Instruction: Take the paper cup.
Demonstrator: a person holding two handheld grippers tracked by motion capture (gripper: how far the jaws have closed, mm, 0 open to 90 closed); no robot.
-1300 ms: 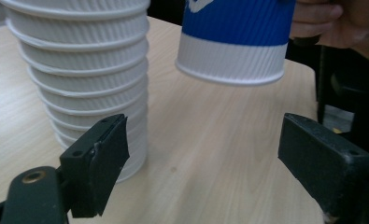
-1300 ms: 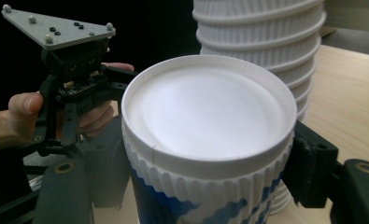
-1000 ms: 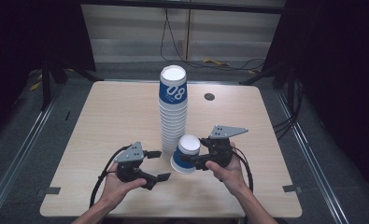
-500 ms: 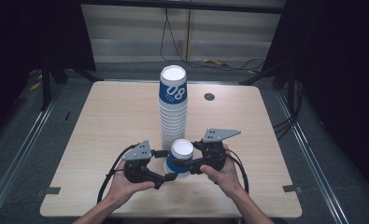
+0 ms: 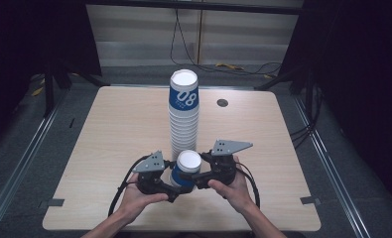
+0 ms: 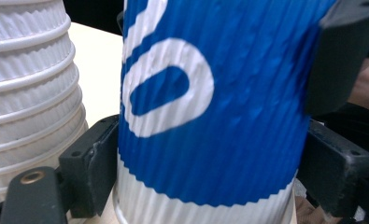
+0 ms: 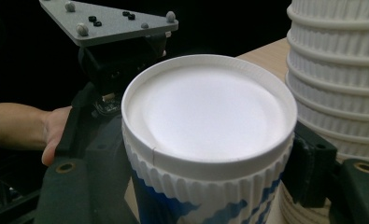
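Low in the frame of the high view, two forearms come up from the bottom edge, each hand wrapped around a black gripper. Between them, just below centre, stands a single blue-and-white paper cup [image 5: 187, 168], bottom up, its white base facing the camera. Both grippers meet on it from opposite sides.

The left gripper [image 5: 169, 184] has its jaws on either side of the cup's lower body; in the left gripper view the ribbed blue wall with its white numeral takes up the middle of the frame, a black pad pressed against it at lower left and another at the right edge — pinching the cup. The right gripper [image 5: 192, 174] comes in from the other side, its grey three-cornered plate [image 5: 230, 147] sticking out above the hand. In the right gripper view its jaws sit at the bottom corners, clamped against the cup's white ribbed band just under the rim of the base; the left gripper and the person's left hand [image 7: 56, 135] sit behind the cup at left.

Just behind the held cup, touching or nearly so, rises a tall stack of paper cups [image 5: 184, 119], also upside down, the top one blue with a white "08". It stands near the middle of the light wooden table [image 5: 109, 139]. Farther back, toward the upper right of the tabletop, there is a small dark round grommet [image 5: 222, 102] — well apart from everything else.
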